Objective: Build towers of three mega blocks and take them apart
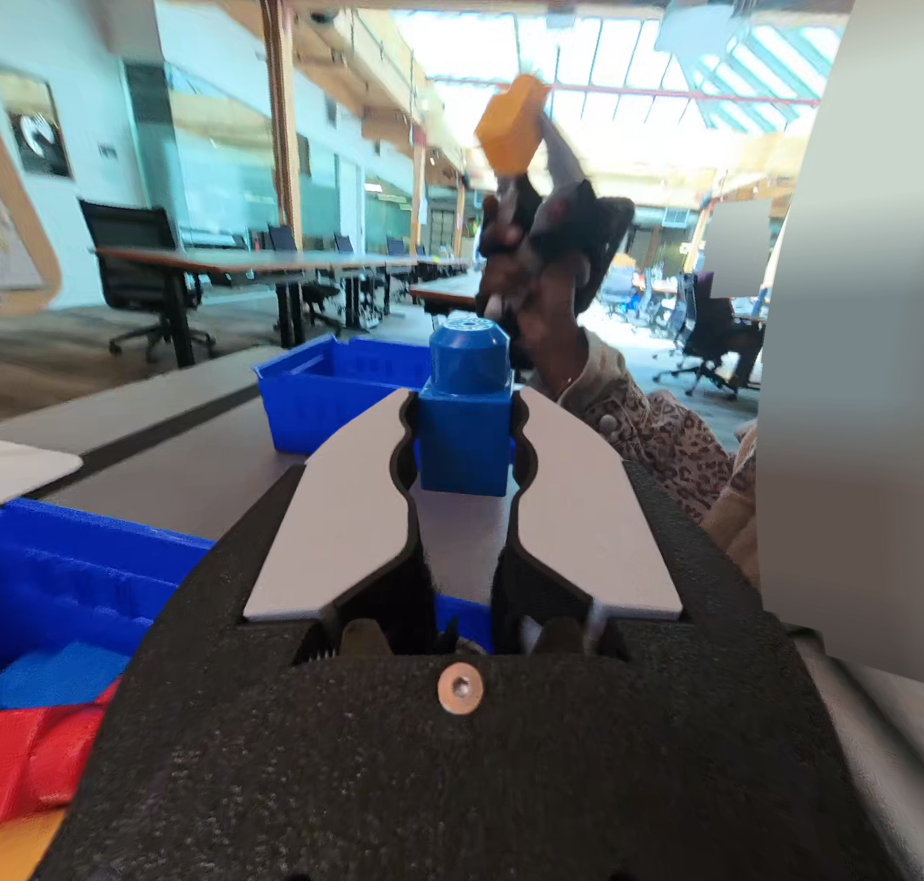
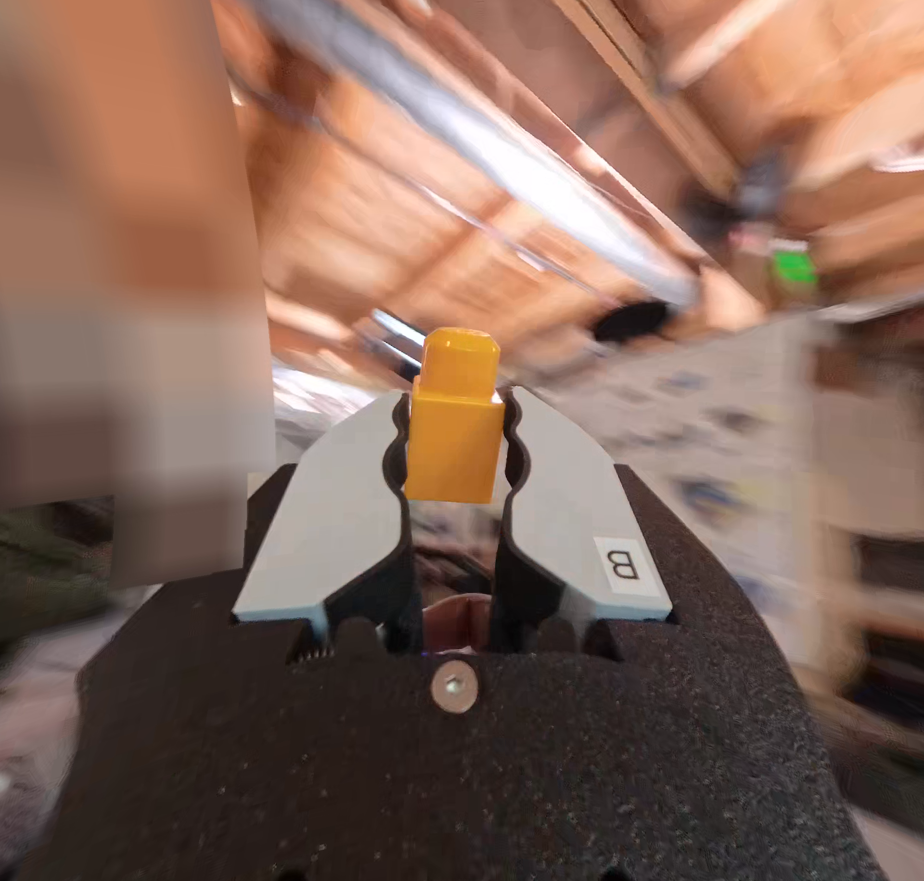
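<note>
My left gripper [image 1: 464,432] is shut on a blue mega block [image 1: 465,437], stud up, with its base near the grey table [image 1: 210,477]. My right gripper [image 2: 456,437] is shut on an orange mega block [image 2: 452,442], stud pointing away, lifted high and aimed at the wooden ceiling; this view is motion-blurred. In the left wrist view the right gripper [image 1: 530,156] shows raised above and behind the blue block, tilted, with the orange block [image 1: 510,126] in its fingers and a person's hand on its handle.
A blue bin [image 1: 330,397] stands on the table behind the left gripper. A second blue bin [image 1: 75,577] at lower left holds blue, red and orange blocks. A person's patterned sleeve [image 1: 670,442] is at right. Office desks and chairs stand beyond.
</note>
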A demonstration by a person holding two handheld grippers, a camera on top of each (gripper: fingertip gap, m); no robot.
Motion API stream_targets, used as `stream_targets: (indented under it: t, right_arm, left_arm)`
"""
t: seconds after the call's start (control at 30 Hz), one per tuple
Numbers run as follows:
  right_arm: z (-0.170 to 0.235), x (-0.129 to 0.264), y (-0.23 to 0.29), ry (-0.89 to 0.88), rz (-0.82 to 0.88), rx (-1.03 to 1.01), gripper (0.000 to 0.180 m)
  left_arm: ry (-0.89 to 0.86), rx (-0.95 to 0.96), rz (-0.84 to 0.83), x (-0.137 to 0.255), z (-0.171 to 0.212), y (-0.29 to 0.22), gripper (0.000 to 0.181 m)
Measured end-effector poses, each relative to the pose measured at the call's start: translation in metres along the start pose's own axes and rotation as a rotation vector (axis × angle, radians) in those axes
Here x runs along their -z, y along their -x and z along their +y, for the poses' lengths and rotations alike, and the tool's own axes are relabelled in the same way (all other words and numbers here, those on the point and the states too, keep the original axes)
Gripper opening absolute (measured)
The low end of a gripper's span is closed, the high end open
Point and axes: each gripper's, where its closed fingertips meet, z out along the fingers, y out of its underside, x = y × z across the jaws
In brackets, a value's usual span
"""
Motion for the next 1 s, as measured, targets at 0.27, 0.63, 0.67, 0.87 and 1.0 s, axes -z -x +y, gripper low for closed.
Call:
stream_targets:
  t: [0.27,0.63,0.67,0.87,1.0]
  right_arm:
    - [0.092,0.130,-0.150,0.928,0.781,0.179,0.036]
    - [0.184,0.239,-0.161,1.623,0.942,0.044,0.036]
    - [0.186,0.240,-0.162,1.620,0.944,0.029,0.036]
    - [0.193,0.242,-0.163,1.599,0.941,-0.009,0.038]
    - [0.188,0.239,-0.168,1.566,0.971,0.026,0.045]
  left_arm:
    - [-0.210,0.143,0.023,0.018,-0.023,0.014,0.035]
    - [-0.099,0.106,0.031,0.005,-0.003,0.010,0.035]
    - [-0.096,0.109,0.028,0.005,-0.003,0.010,0.035]
    - [-0.080,0.115,0.021,0.004,0.000,0.012,0.035]
    - [-0.067,0.107,0.013,0.003,0.003,0.013,0.035]
